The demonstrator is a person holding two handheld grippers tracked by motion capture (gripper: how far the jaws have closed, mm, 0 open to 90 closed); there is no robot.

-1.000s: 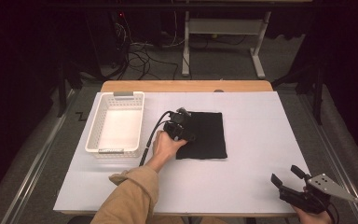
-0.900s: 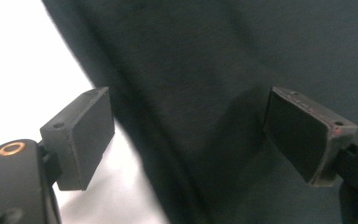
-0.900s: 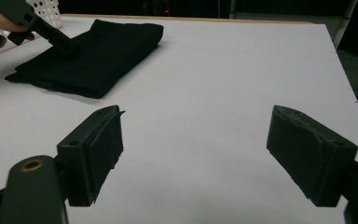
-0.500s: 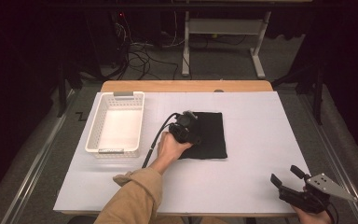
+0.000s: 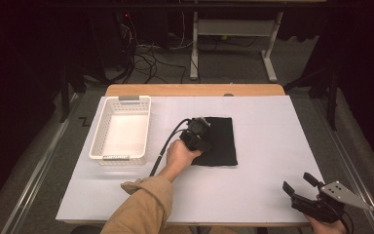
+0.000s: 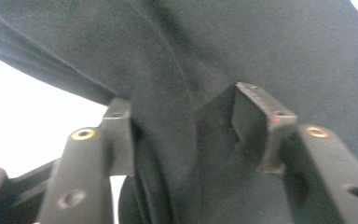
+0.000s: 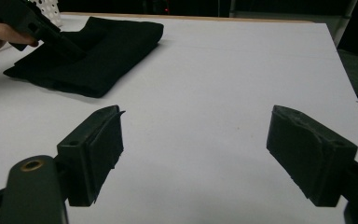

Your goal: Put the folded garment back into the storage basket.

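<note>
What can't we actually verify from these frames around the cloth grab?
- Left gripper, high view: fingertips hidden by its own body and the hand.
- Black cloth, left gripper view: fabric bunches between the jaws, which have just been closing; too close and blurred to tell firm pinch or how many layers.
- White basket, right gripper view: cut off by the top edge.
- Right gripper: open over bare table; in the high view, its hand is cropped by the bottom edge.

High view looking down from above at whole surface (image 5: pixel 253 195), far off. Left gripper view sitting very close, pressing into black cloth (image 6: pixel 242 56). Right gripper view looking low across surface from near corner. All three showing cloth.
</note>
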